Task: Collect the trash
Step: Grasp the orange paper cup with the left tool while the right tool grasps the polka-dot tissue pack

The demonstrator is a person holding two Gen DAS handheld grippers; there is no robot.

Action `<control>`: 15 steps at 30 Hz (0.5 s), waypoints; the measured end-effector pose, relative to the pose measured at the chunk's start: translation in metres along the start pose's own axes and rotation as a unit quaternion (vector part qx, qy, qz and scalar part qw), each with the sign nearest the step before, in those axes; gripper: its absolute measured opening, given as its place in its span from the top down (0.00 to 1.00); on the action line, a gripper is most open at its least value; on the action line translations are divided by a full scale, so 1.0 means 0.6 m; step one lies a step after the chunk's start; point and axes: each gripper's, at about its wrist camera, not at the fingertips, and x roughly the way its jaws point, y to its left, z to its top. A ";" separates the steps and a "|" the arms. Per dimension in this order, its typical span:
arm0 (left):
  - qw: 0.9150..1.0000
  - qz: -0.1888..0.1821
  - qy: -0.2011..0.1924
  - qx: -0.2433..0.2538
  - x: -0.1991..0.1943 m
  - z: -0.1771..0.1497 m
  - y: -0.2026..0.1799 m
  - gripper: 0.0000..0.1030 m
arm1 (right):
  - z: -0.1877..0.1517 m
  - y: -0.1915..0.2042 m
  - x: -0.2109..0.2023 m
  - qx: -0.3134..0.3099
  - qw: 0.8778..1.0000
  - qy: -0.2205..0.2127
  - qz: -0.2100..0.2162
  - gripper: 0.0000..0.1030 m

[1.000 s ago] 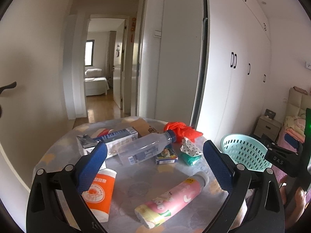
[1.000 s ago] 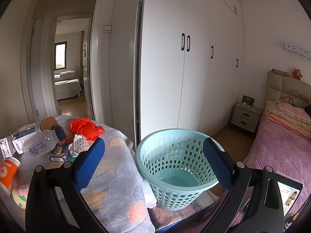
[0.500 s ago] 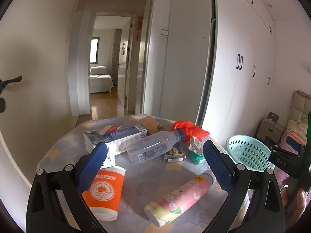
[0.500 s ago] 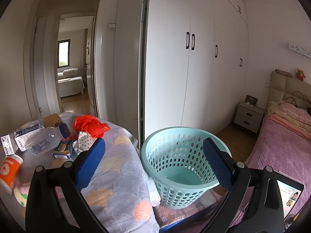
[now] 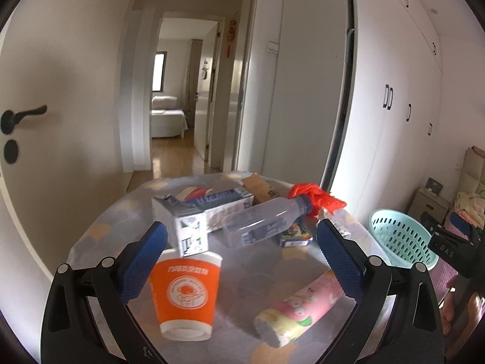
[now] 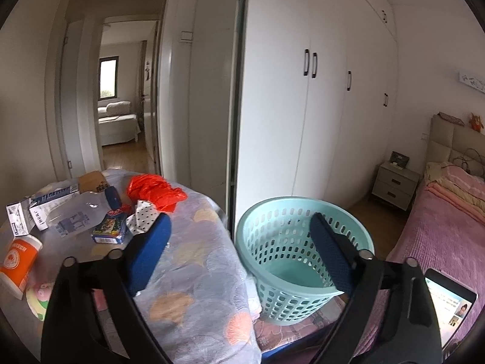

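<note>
Soft daylight fills both my views, brightest through the far window (image 5: 158, 71) down the hall, which blows out slightly. Shadows are faint and diffuse. The fisheye bends the wardrobe doors (image 6: 309, 115) and door frames, with dark vignetting in every corner. My left view is motion-blurred; the orange cup (image 5: 185, 288) looks smeared.

An orange paper cup (image 5: 185, 294) stands inverted on the table beside a toppled pink bottle (image 5: 298, 309), clear water bottle (image 5: 266, 223), milk carton (image 5: 197, 221) and red bag (image 5: 318, 195); the teal basket (image 6: 303, 257) stands empty.
</note>
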 end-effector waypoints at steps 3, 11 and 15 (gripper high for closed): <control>0.999 -0.007 0.040 -0.008 0.019 -0.007 0.028 0.07 | -0.005 0.011 0.005 0.004 0.999 0.017 0.031 0.26; 0.989 -0.018 0.141 -0.028 0.074 -0.050 0.083 0.08 | -0.028 0.066 0.015 -0.008 0.995 0.058 0.087 0.30; 0.986 -0.011 0.160 -0.034 0.085 -0.060 0.096 0.08 | -0.032 0.093 0.017 -0.018 0.992 0.066 0.103 0.30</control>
